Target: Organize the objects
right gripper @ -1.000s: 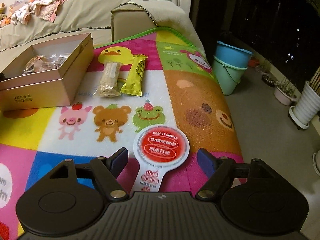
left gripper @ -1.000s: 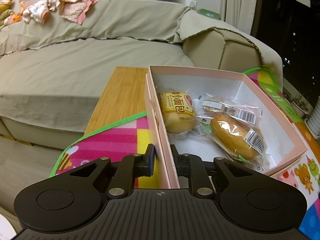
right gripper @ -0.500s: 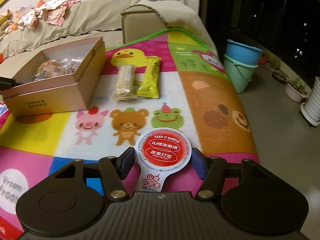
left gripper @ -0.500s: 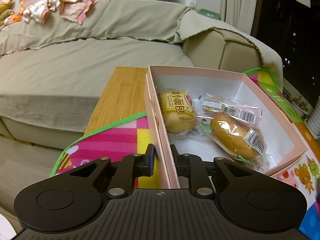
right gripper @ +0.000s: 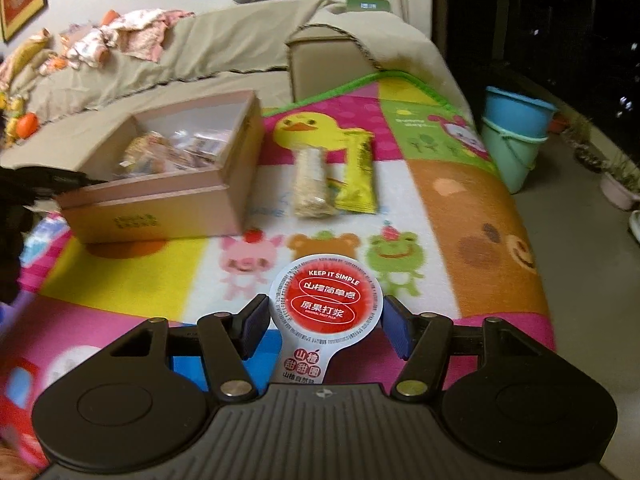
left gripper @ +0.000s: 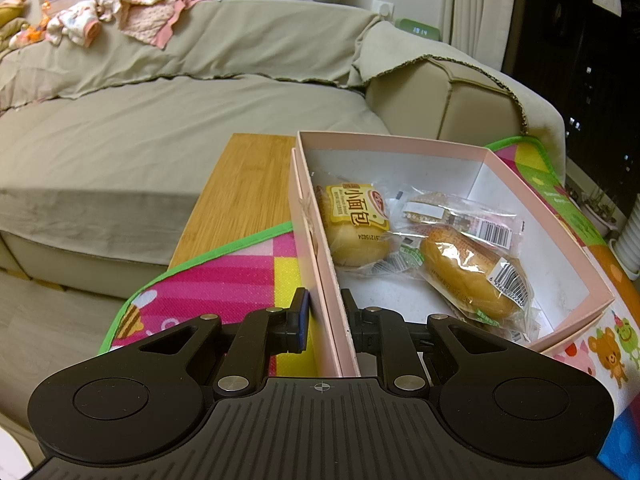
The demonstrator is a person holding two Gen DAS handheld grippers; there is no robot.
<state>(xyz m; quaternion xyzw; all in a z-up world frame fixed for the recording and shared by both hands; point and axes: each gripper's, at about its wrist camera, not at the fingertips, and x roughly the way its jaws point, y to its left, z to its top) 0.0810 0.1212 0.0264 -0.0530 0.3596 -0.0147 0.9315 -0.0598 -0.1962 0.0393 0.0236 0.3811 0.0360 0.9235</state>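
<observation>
Beige fabric covers the sofa (left gripper: 168, 128) behind the surface (left gripper: 236, 184), on which a colourful play mat (right gripper: 472, 208) is spread; two stacked buckets (right gripper: 514, 136) are seen on the floor at the right. On the mat, an oat bar (right gripper: 312, 184) and a yellow snack packet (right gripper: 358, 176) lie side by side and touching, just beside the pink box (left gripper: 560, 240) and well ahead of the right tool (right gripper: 324, 322). A round red-lidded fruit cup (right gripper: 326, 304) is pinched between the right tool's pads, its jaws having just been closing onto it. The left tool (left gripper: 324, 312) is pressed together on the near wall of the box, one finger inside and one outside. Within the box, wrapped buns (left gripper: 468, 272) and a smaller wrapped snack (left gripper: 444, 212) are contained.
</observation>
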